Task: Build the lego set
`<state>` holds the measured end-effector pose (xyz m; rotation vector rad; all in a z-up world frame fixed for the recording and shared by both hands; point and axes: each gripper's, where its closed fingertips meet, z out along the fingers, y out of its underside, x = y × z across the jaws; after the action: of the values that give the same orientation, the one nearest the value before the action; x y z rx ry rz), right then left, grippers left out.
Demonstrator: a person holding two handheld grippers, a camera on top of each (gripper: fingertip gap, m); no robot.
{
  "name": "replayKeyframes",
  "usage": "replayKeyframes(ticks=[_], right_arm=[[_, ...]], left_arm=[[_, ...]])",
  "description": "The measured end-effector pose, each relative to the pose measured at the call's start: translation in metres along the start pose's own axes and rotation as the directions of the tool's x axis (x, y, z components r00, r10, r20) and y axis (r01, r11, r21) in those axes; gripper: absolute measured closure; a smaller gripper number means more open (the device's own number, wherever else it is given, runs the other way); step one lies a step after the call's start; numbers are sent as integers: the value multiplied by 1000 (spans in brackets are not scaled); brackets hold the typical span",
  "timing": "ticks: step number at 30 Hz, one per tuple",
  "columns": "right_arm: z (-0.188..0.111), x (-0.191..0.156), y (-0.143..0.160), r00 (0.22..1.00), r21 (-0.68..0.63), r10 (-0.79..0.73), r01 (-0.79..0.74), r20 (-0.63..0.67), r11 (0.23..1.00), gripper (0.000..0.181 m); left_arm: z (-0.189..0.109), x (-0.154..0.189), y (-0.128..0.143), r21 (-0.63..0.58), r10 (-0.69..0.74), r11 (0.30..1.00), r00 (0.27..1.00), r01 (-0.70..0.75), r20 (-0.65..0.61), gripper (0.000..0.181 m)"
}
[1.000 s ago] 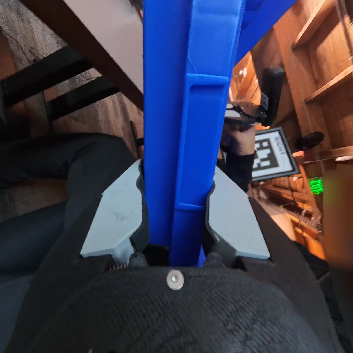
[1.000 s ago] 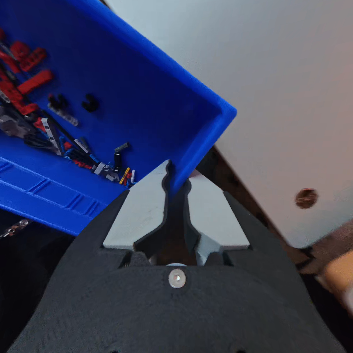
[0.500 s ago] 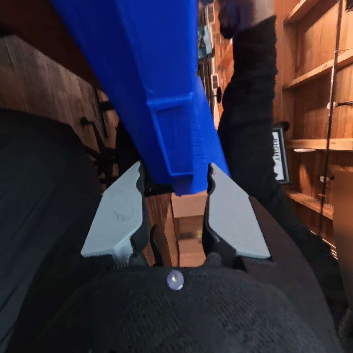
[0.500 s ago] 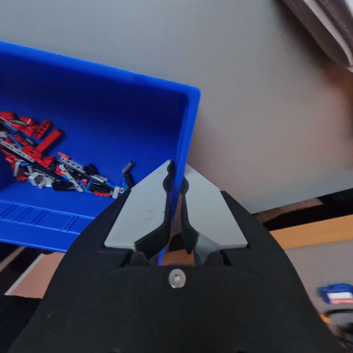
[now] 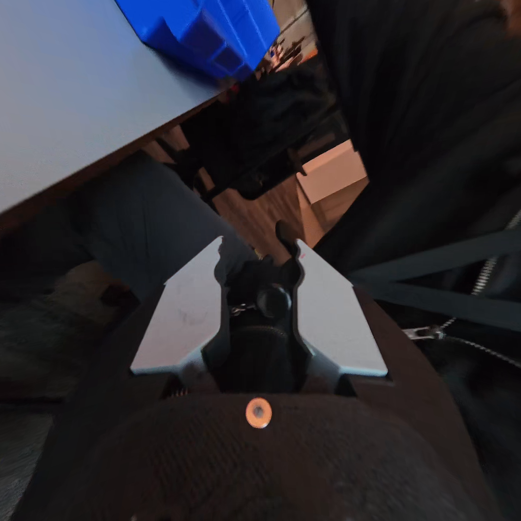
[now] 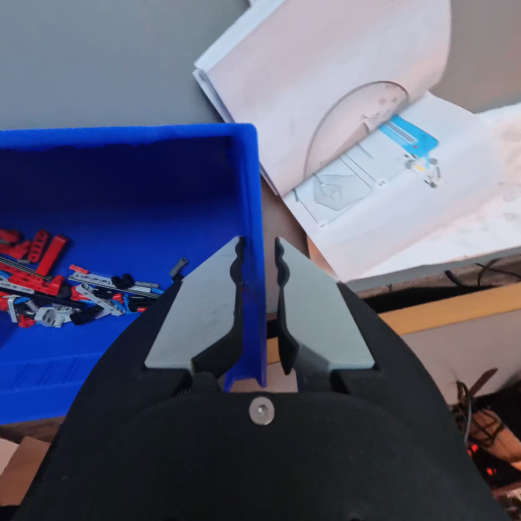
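The blue bin [image 6: 127, 197] runs off the picture's edge to the right gripper's [image 6: 258, 242] left, and its near end hides behind the gripper's black body. The lego pieces [image 6: 64, 284] inside tangle together — single parts too small to tell. Ahead of the fingers, the open booklet [image 6: 366, 141] is blurred and cropped. Beyond the left gripper [image 5: 258, 244], everything smears — dark shapes unreadable.

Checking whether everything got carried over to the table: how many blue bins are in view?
1. The blue bin sits on the grey table beside the open booklet, its side wall between the right gripper fingers. The left view shows the same bin.
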<state>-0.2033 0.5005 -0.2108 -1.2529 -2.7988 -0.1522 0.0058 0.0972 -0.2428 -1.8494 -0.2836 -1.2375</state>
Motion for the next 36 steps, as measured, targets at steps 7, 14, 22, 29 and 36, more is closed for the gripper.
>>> replayKeyframes(ticks=[7, 14, 22, 29, 36], right_arm=[[-78, -3, -24, 986, 311, 156, -133, -51, 941, 148], [-149, -102, -36, 965, 605, 259, -186, -36, 774, 135], [-108, -245, -49, 921, 743, 304, -379, 244, 551, 124], [-98, -283, -93, 918, 808, 369, -326, 147, 490, 120], [-103, -274, -144, 919, 862, 393, -229, 38, 453, 118]], left_arm=[[-33, -12, -16, 4, 31, 999, 994, -32, 103, 135], [-80, -13, -30, 113, 12, 993, 972, -40, 236, 137], [-119, -15, -29, 90, 47, 993, 944, -81, 326, 136], [-161, -33, -44, 116, 80, 984, 909, -138, 408, 133], [-226, -58, -85, 132, 118, 971, 879, -200, 462, 134]])
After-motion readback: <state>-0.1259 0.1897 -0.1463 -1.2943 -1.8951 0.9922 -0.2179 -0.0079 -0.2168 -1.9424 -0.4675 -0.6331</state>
